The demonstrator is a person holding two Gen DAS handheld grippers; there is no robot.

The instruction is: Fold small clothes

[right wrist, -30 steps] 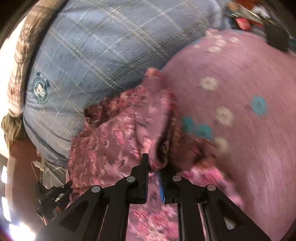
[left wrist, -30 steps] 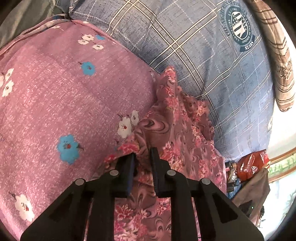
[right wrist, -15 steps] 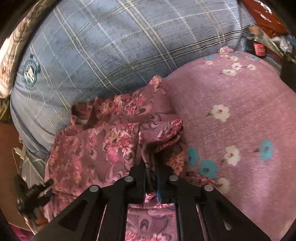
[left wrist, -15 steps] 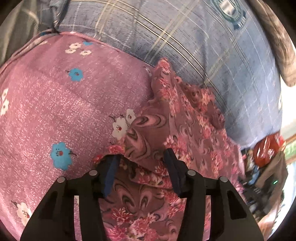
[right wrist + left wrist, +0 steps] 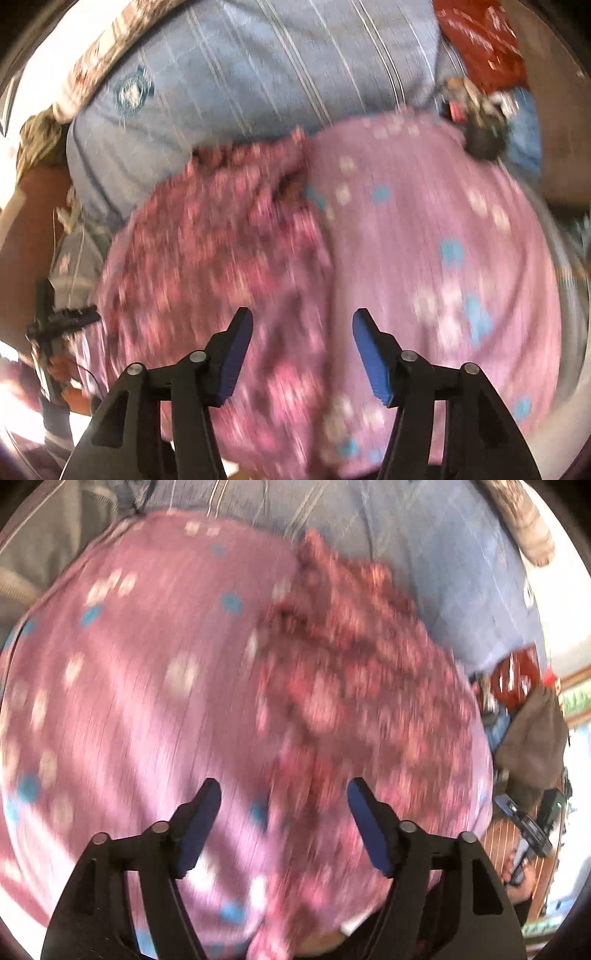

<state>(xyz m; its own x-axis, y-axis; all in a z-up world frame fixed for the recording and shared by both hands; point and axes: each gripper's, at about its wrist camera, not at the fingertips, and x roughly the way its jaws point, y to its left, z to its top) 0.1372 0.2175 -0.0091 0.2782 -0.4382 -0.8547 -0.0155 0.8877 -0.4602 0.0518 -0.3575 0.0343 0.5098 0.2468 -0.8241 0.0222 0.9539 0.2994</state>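
Both views are heavily motion-blurred, so fine detail is not readable. The left gripper (image 5: 284, 794) is seen with jaws spread wide and nothing held between them; the right gripper (image 5: 303, 325) is likewise wide open and empty. The garment (image 5: 351, 701), a dark pink floral piece, is laid on the pink sheet (image 5: 129, 701) with blue and white flowers, its far end reaching the blue plaid sheet (image 5: 443, 572). In the right view the garment (image 5: 221, 240) is seen left of centre, bunched at its far end, with the pink sheet (image 5: 443, 240) to its right and the plaid sheet (image 5: 258, 74) beyond. Neither gripper is touching the cloth as far as can be told. Progress is judged as partial: the garment appears doubled over into a longish shape, with a raised ridge near its top, but edges cannot be checked through the blur. Probably one more fold and some smoothing are left. A red bag (image 5: 513, 679) and clutter are noted at the bed's edge.
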